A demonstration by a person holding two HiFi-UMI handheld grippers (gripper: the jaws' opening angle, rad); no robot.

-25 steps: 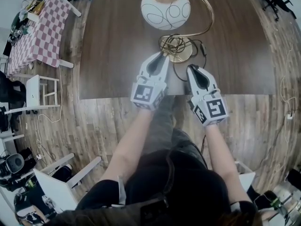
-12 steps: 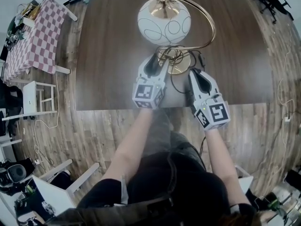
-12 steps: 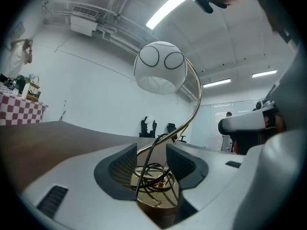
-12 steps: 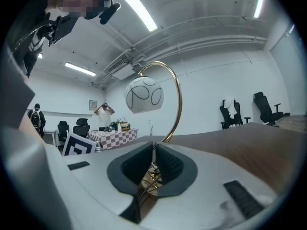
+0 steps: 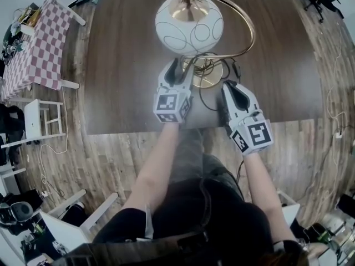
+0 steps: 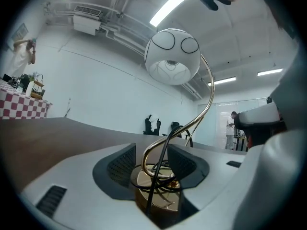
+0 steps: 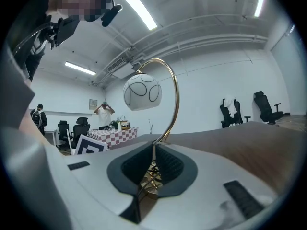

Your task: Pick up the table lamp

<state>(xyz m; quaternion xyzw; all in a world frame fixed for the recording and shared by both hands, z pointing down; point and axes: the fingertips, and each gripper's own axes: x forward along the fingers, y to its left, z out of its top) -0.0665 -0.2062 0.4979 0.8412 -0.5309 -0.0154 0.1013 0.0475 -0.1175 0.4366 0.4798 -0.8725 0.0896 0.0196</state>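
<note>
left gripper advanced, jaws opened round lamp base | right gripper jaws seemingly together

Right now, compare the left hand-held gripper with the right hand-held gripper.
Jaws: the left hand-held gripper has its jaws wide, having just been opening; the right hand-held gripper has its nearly together.
Contents: the left has the gold base of the table lamp between its jaws, unpressed; the right holds nothing.
Reach: the left is at the base; the right sits back beside the cable.
Both point toward the lamp.
</note>
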